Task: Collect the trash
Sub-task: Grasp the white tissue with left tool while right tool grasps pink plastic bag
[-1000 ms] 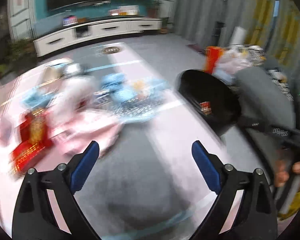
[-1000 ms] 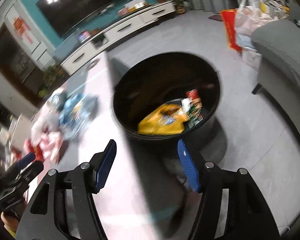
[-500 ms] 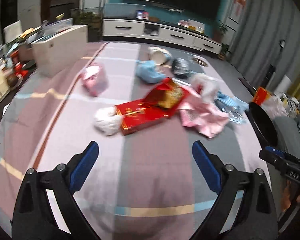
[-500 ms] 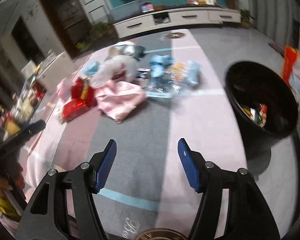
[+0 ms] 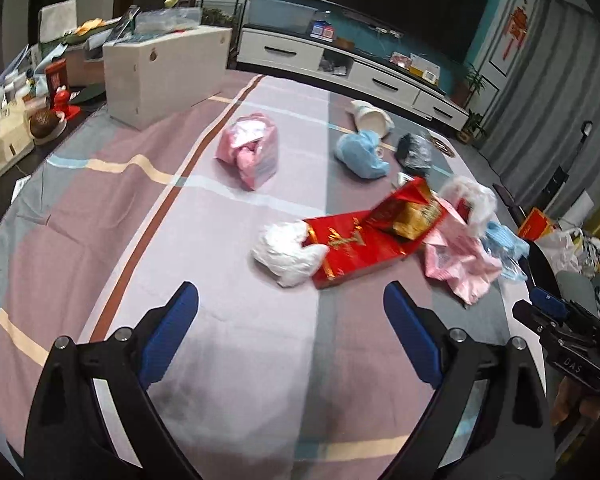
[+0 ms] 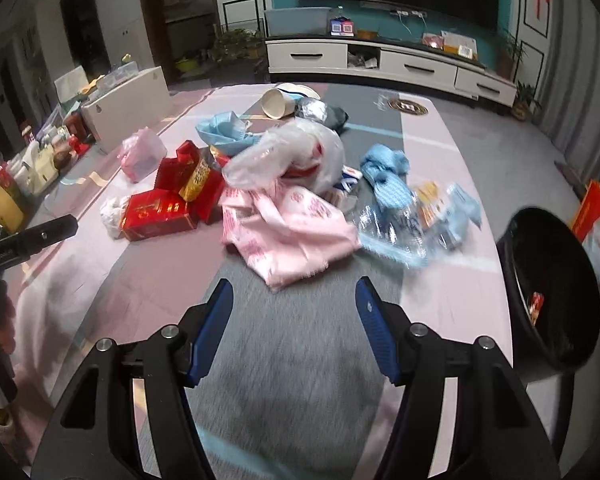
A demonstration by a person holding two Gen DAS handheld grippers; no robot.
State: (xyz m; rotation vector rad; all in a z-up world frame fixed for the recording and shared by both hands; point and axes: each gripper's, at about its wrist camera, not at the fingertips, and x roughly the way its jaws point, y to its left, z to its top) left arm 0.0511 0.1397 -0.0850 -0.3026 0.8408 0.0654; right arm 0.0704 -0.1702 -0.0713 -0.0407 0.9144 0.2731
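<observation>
- The trash lies in a loose heap on the striped table cloth (image 5: pixel 228 320) — a red box (image 5: pixel 352 248) with a white crumpled bag (image 5: pixel 286 252) touching its near end, and a pink bag (image 6: pixel 288 232) just beside it.
- Beyond them sit a blue wad (image 5: pixel 362 156), a tipped paper cup (image 6: pixel 276 103) and a small pink pouch (image 5: pixel 250 154), set apart from the heap.
- The left gripper (image 5: pixel 290 324) hangs short of the red box, jaws spread, nothing between them.
- The right gripper (image 6: pixel 294 316) hangs just short of the pink bag — jaws likewise spread and empty.
- A black bin (image 6: pixel 548 292) stands off the table's right edge with some trash inside.
</observation>
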